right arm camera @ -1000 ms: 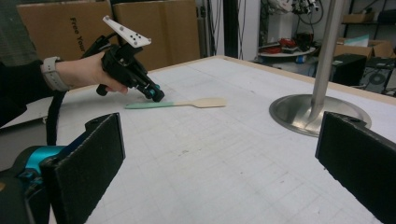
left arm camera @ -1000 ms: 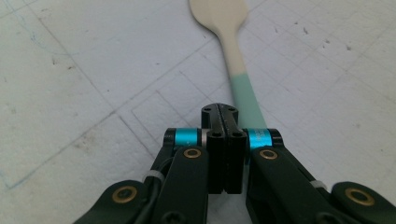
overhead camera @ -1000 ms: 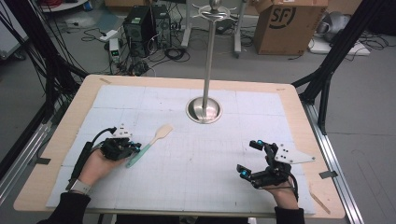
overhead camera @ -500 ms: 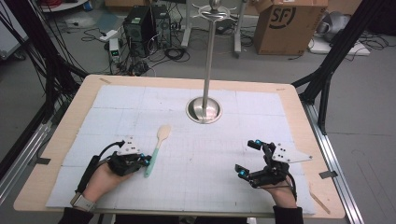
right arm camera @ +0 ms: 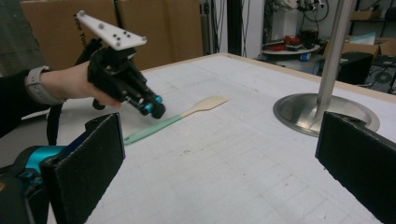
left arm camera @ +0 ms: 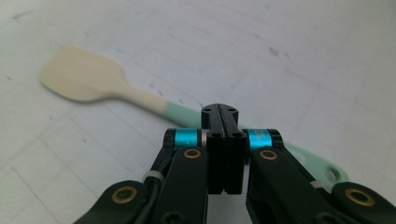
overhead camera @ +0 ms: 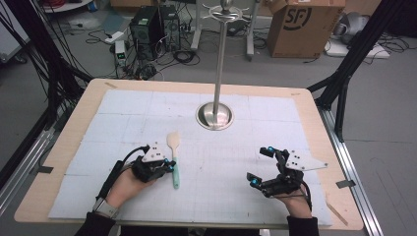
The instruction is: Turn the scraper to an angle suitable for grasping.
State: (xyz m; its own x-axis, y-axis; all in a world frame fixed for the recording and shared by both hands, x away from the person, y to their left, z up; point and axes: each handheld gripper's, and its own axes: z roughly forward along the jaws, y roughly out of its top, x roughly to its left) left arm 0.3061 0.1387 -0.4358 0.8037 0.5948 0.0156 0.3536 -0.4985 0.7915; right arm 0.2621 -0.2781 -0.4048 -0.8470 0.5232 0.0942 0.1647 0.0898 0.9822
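Observation:
A spatula (overhead camera: 173, 156) with a cream blade and a mint-green handle lies on the white mat, blade pointing away from me. My left gripper (overhead camera: 169, 167) is shut, jaws pressed flat together with nothing between them. Its tips sit right at the green handle (left arm camera: 184, 114), which passes just beyond them; in the right gripper view the left gripper (right arm camera: 154, 108) looks to touch the spatula (right arm camera: 187, 114) from above. My right gripper (overhead camera: 259, 166) rests low at the front right of the mat, open wide with nothing between its pads (right arm camera: 88, 161).
A steel pole on a round base (overhead camera: 215, 116) stands at the middle back of the white mat (overhead camera: 295, 128). The wooden table's edge (overhead camera: 339, 162) runs close on the right. Boxes, cables and computer cases lie on the floor beyond.
My left hand has moved right across the mat with the spatula at its tips. The spatula has swung from slanting right to pointing straight away. The right hand has stayed put.

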